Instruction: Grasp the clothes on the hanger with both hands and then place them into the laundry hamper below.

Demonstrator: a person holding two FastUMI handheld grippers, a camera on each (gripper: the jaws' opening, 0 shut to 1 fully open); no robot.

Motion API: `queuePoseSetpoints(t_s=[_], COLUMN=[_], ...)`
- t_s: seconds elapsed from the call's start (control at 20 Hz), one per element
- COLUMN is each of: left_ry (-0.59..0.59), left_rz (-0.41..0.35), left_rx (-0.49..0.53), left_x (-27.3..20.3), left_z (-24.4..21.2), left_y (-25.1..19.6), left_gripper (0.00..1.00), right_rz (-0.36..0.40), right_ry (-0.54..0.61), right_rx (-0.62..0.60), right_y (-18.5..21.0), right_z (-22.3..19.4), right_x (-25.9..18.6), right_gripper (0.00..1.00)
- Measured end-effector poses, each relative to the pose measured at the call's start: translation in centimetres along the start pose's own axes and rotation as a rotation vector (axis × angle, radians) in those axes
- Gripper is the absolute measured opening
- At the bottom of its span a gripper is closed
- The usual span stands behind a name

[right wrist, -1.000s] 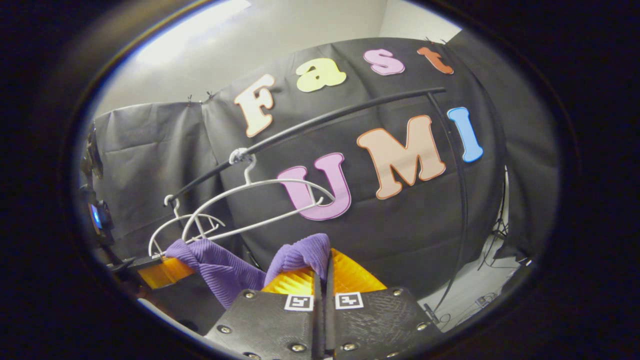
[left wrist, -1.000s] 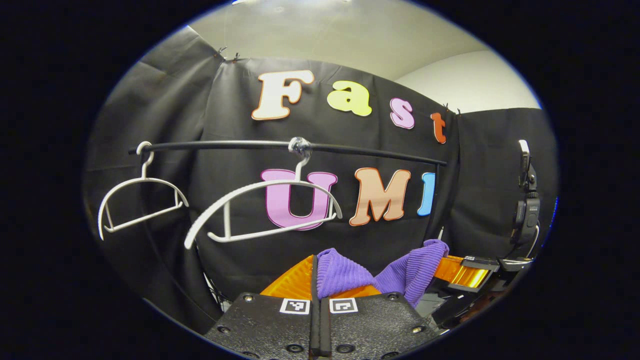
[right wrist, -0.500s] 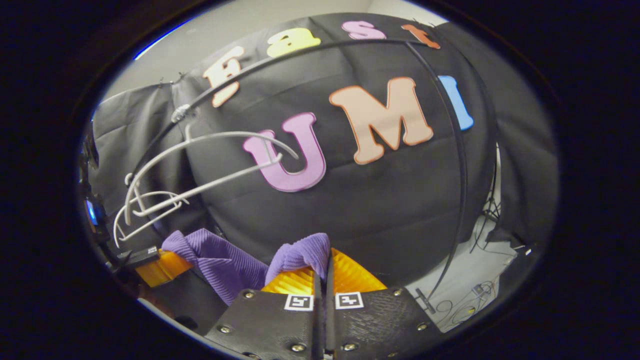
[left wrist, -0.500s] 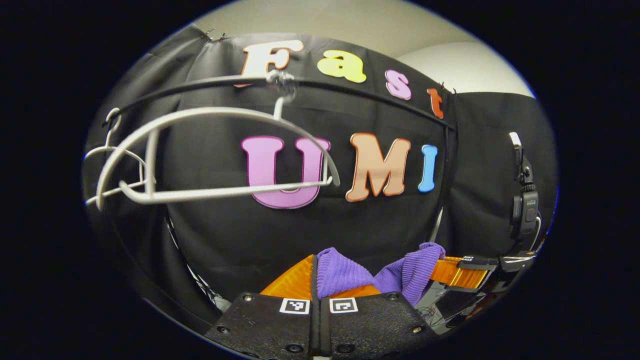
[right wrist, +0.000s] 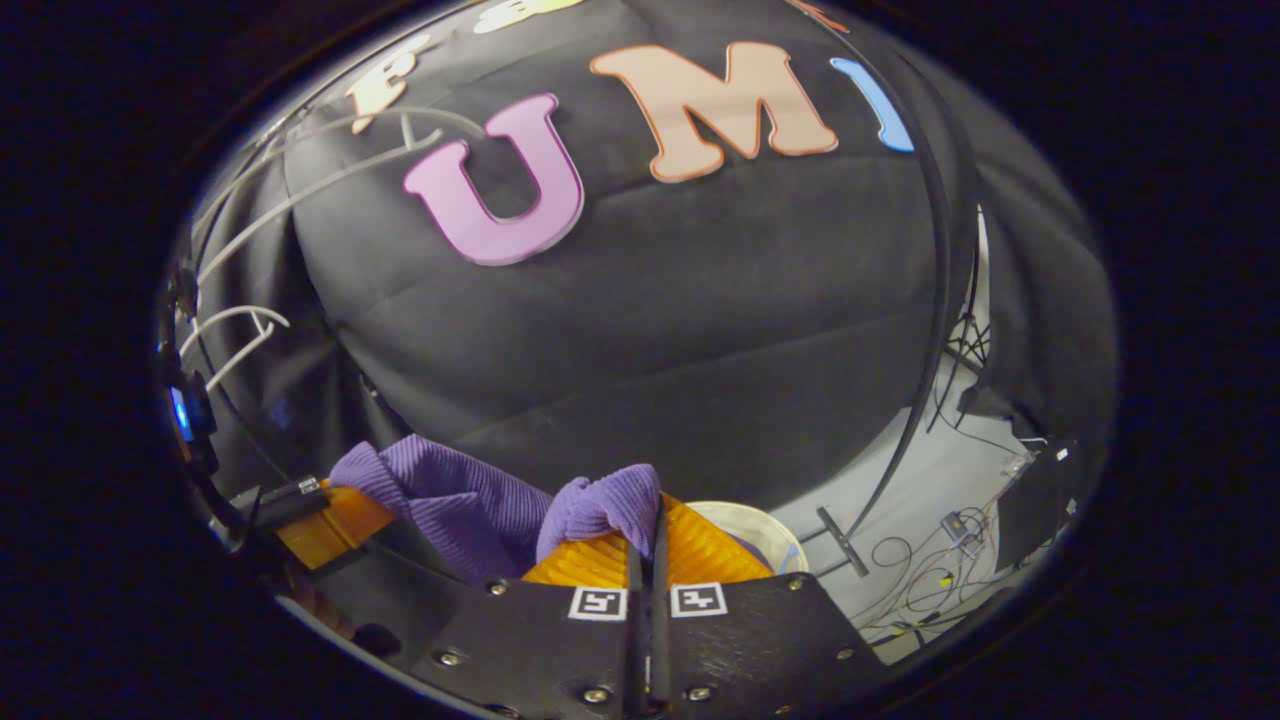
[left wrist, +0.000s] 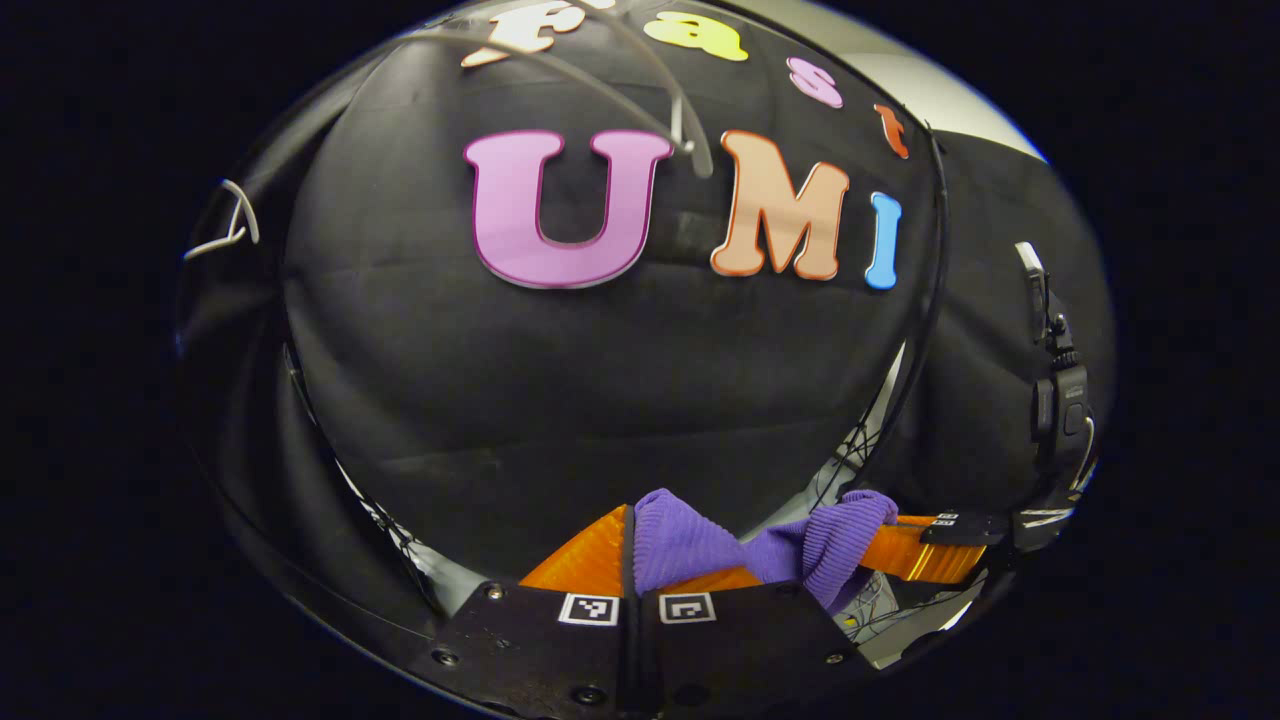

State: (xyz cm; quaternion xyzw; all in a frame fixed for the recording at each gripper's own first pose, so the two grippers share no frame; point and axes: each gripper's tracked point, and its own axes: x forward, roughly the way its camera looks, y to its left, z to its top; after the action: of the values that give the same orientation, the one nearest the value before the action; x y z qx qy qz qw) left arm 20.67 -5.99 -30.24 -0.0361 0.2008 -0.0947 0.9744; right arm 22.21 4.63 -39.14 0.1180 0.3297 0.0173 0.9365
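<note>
A purple ribbed garment hangs stretched between both grippers, off the white hanger that shows high up in the left gripper view. My left gripper is shut on one bunched end of it. My right gripper is shut on the other end, and the cloth sags toward the left gripper at the left of the right gripper view. The right gripper sits at the right of the left gripper view. Just beyond my right fingers I see the pale rim of the laundry hamper.
The black rack's upright pole curves down at the right to a foot on the grey floor. Cables and small devices lie on that floor. Two bare white hangers stay up at the left.
Both grippers have come down with the purple garment, so the rail and hangers have slid to the top of both views. The hamper rim and floor have come into the right gripper view.
</note>
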Motion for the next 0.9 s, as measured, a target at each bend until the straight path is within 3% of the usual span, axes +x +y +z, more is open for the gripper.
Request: queuePoseSetpoints(t_s=[0.55, 0.9], left_ry=[0.210, 0.326], left_rz=[0.054, 0.069], left_rx=[-0.031, -0.053], left_x=[6.9, 10.3], left_z=[-13.7, -21.1], left_y=[1.8, 2.4], left_gripper=[0.01, 0.01], right_rz=[-0.084, -0.145], right_ry=[0.181, 0.266], right_rx=[0.032, 0.017], right_y=[-3.3, -4.8], right_z=[-11.6, -15.7], right_x=[7.8, 10.1], right_gripper=[0.02, 0.02])
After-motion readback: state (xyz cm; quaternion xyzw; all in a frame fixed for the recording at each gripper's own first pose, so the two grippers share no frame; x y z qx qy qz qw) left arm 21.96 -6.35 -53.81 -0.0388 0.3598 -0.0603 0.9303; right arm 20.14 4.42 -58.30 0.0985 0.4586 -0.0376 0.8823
